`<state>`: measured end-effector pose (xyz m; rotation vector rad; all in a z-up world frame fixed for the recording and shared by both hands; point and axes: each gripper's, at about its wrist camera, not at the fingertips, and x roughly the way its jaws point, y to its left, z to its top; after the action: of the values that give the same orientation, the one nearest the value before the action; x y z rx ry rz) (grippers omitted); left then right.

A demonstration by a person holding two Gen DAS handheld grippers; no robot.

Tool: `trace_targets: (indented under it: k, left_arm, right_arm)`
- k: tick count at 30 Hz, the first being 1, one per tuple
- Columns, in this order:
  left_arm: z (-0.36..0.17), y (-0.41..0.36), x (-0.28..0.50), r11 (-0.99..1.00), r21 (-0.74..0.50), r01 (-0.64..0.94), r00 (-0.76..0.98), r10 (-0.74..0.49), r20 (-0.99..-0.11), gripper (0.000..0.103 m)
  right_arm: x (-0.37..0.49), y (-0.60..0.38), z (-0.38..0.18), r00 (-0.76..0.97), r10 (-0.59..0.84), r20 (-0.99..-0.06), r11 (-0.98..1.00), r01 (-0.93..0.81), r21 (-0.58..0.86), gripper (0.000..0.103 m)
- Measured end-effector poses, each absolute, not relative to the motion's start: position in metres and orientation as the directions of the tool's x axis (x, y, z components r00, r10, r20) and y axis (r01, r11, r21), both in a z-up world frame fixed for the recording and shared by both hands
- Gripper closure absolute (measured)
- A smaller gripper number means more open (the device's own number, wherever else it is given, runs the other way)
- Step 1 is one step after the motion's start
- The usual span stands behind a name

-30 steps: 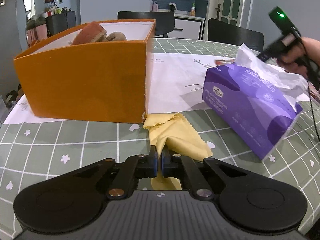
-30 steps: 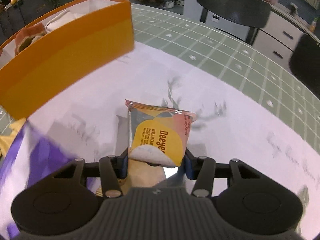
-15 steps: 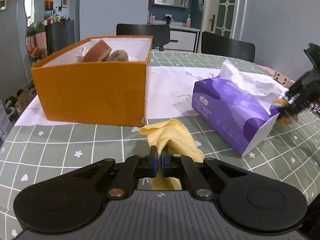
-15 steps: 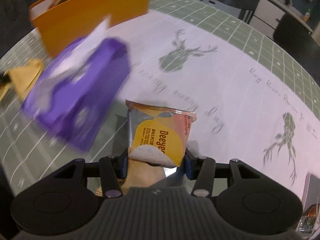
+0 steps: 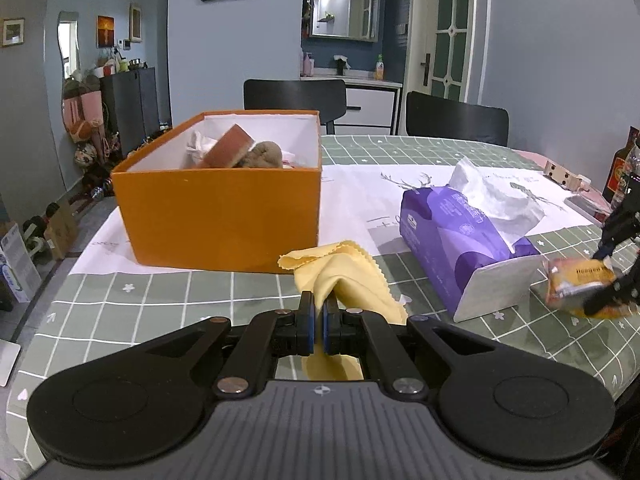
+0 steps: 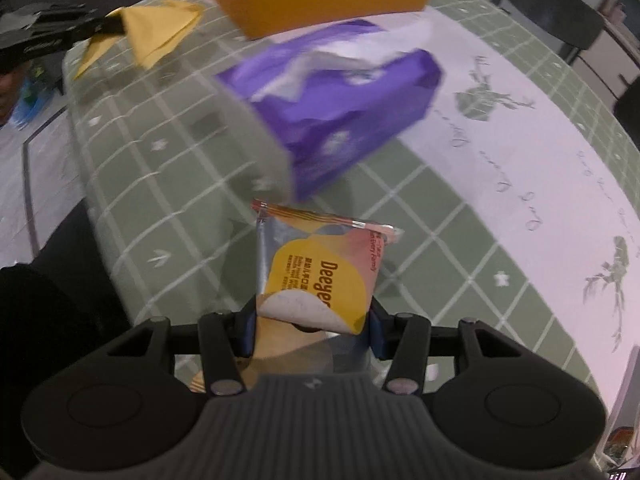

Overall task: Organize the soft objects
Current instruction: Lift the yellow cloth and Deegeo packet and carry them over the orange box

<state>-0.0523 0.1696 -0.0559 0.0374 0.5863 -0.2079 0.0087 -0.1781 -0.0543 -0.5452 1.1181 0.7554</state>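
My left gripper (image 5: 318,316) is shut on a yellow cloth (image 5: 344,276), which hangs lifted off the green checked tablecloth in front of the orange box (image 5: 224,220). The box holds several soft items, among them a brown one (image 5: 262,154). My right gripper (image 6: 312,320) is shut on a yellow and orange snack packet (image 6: 320,268), held above the table's near edge beside the purple tissue pack (image 6: 340,96). The left wrist view shows the right gripper (image 5: 616,280) with the packet (image 5: 576,284) at the far right. In the right wrist view the left gripper (image 6: 100,26) holds the cloth (image 6: 152,30) at top left.
The purple tissue pack (image 5: 464,232) lies right of the box, white tissue sticking out. A white printed paper (image 5: 360,184) covers the table's middle. Two black chairs (image 5: 296,100) stand behind. Bottles (image 5: 620,168) and small items sit at the far right edge.
My left gripper has drawn back and risen with the cloth, so the box looks farther off. My right gripper has carried the packet from over the white paper to the near side of the tissue pack.
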Motion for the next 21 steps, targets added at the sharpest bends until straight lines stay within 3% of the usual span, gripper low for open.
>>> trace_targets:
  k: [13,21]
  left_arm:
    - [-0.04,0.197,-0.061,0.958,-0.09,0.272,0.803,-0.277,-0.528,0.099]
    - [-0.008,0.22,-0.048,0.959,-0.057,0.277,0.832,-0.269,-0.486,0.099]
  right_arm:
    - [-0.026,-0.091,-0.029,0.183,0.353,-0.918,0.459,-0.888,-0.001,0.053]
    - [-0.013,-0.03,0.003,0.212,0.407,-0.888,0.372,-0.927,-0.05,0.053]
